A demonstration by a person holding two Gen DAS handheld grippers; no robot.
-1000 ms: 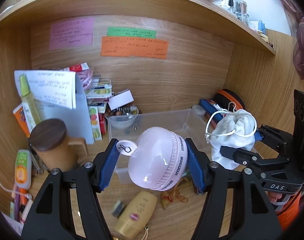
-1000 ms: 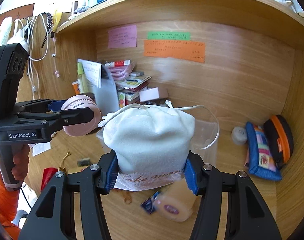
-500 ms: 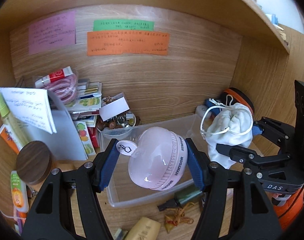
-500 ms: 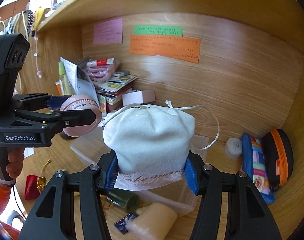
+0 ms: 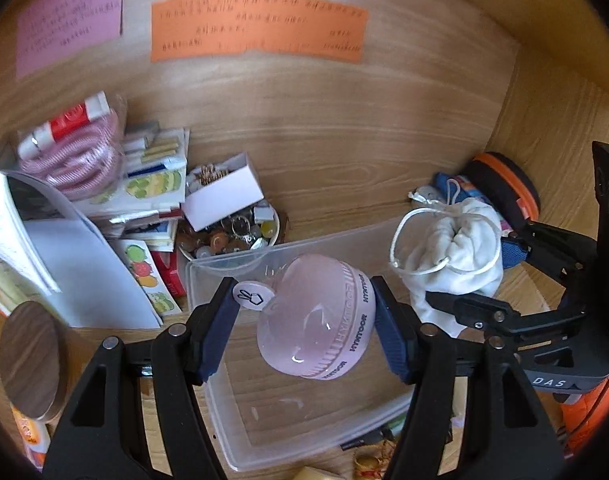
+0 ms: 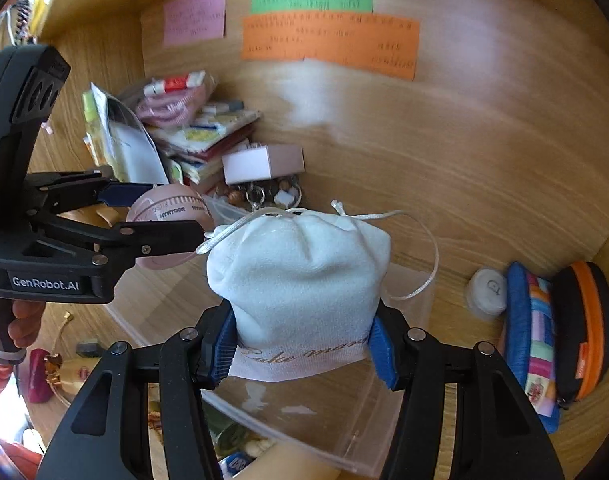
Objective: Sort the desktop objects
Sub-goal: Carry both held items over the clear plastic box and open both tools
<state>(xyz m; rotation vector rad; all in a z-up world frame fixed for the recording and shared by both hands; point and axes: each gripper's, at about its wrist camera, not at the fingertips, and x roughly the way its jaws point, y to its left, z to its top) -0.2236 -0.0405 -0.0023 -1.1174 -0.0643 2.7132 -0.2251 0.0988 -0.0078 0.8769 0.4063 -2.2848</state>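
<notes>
Left wrist view: the left gripper (image 5: 304, 312) pinches the pink HYNTOOR case (image 5: 316, 316) at centre frame, directly over the clear plastic bin (image 5: 224, 280), whose long axis runs toward lower right. At right, the white drawstring pouch (image 5: 452, 256) hangs over the bin's far corner.

Right wrist view: the right gripper (image 6: 300, 344) clamps that pouch low at centre frame, bin wall (image 6: 404, 412) just beneath. The bin floor is mostly hidden behind the pouch, and clutter along the bottom edge is blurred.
</notes>
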